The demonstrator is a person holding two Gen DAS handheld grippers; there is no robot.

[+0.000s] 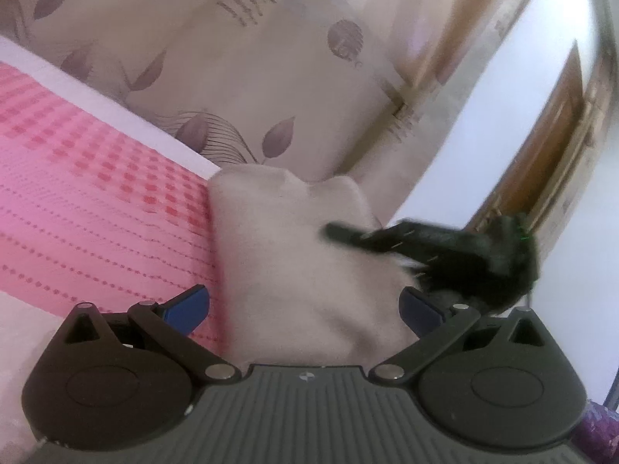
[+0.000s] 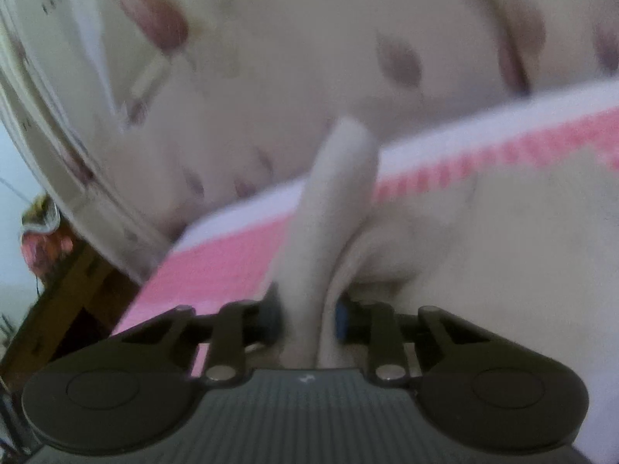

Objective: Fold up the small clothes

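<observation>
A small beige garment [image 1: 294, 255] lies on a pink checked bedspread [image 1: 89, 193], at that spread's right end, and runs from just in front of the left gripper [image 1: 303, 311] out to a far edge with two rounded corners. In the left wrist view the cloth fills the gap between the left gripper's blue pads [image 1: 185, 307], which stand wide apart and press on nothing. The right gripper [image 1: 445, 247] shows there as a blurred black shape at the garment's right side, its tip over the cloth.

In the right wrist view, the right gripper [image 2: 307, 315] has its jaws drawn close together, clamped on a raised fold of the beige garment [image 2: 329, 212]; the fold stands up as a narrow ridge between the pads and leans away toward the far side. More of the same cloth spreads flat to the right.

Beyond the bedspread's white border, a cream fabric printed with purple leaves [image 1: 232, 77] rises behind the bed. At the far right of the left wrist view stand a white wall and a wooden door frame [image 1: 557, 143].
</observation>
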